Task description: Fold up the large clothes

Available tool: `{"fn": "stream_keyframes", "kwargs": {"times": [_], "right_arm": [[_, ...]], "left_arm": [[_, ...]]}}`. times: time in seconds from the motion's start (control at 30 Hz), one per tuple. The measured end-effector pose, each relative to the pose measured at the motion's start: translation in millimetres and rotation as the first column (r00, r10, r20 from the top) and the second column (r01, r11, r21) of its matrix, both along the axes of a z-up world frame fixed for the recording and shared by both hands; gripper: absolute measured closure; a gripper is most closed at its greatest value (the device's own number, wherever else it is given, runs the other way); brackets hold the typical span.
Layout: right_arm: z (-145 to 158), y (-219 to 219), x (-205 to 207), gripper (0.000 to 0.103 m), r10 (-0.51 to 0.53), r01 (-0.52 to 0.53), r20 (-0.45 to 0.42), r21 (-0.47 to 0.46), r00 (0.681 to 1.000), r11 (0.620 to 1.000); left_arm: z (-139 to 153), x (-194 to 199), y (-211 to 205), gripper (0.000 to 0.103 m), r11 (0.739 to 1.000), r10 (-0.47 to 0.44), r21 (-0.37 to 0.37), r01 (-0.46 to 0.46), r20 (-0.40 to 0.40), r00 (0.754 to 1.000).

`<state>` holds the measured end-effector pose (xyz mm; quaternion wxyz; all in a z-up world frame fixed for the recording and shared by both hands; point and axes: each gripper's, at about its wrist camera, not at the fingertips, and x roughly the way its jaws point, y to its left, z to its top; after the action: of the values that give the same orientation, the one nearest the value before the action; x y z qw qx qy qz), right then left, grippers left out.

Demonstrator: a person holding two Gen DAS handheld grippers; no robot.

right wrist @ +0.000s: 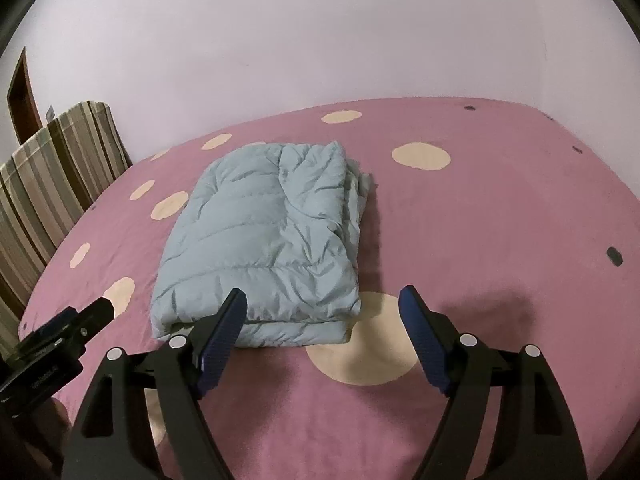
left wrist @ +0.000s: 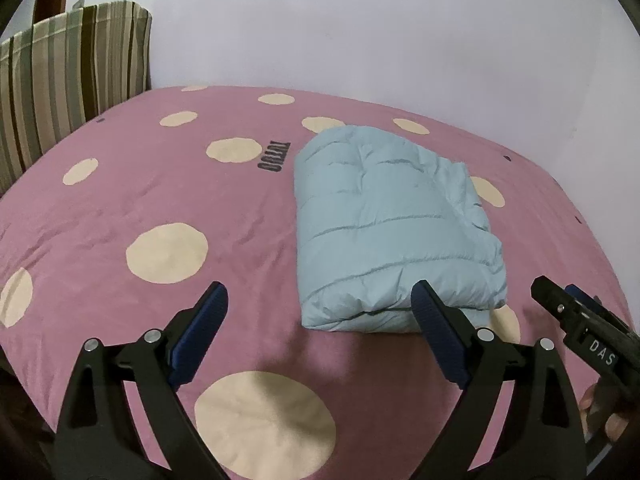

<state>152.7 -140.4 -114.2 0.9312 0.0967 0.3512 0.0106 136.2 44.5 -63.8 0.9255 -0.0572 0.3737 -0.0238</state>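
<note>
A light blue puffer jacket [left wrist: 396,228] lies folded into a thick rectangular bundle on the pink bed cover with cream dots [left wrist: 168,200]. It also shows in the right wrist view [right wrist: 264,240]. My left gripper [left wrist: 320,300] is open and empty, held above the bed just in front of the jacket's near edge. My right gripper [right wrist: 322,304] is open and empty, also just short of the jacket's near edge, over its right corner. The right gripper shows at the right edge of the left wrist view [left wrist: 560,300], and the left one at the left edge of the right wrist view [right wrist: 96,312].
A striped cushion [left wrist: 68,80] stands against the headboard at the far left, also in the right wrist view [right wrist: 52,184]. A pale wall [left wrist: 360,32] runs behind the bed. The bed's right edge [right wrist: 600,168] curves down at the far right.
</note>
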Motion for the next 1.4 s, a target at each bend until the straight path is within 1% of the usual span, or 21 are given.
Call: {"fn": "stream_keyframes", "kwargs": {"times": [0.17,0.67,1.4], "right_arm": [[1,5,-2,0.026,0.008,-0.008,0.007,-0.017,1.000,1.000],[2,9,-5,0.026,0.009,-0.009,0.014,-0.032,1.000,0.999],[2,13,-6,0.026,0.013,-0.013,0.016,-0.040,1.000,0.999]], "left_arm": [[1,0,-5,0.010,1.000,-0.007,0.017,0.007,0.004,1.000],[2,-2,-8,0.010,1.000,-0.014,0.027,0.014,0.008,1.000],[2,-2,-7,0.010,1.000,-0.013,0.025,0.013,0.009,1.000]]}}
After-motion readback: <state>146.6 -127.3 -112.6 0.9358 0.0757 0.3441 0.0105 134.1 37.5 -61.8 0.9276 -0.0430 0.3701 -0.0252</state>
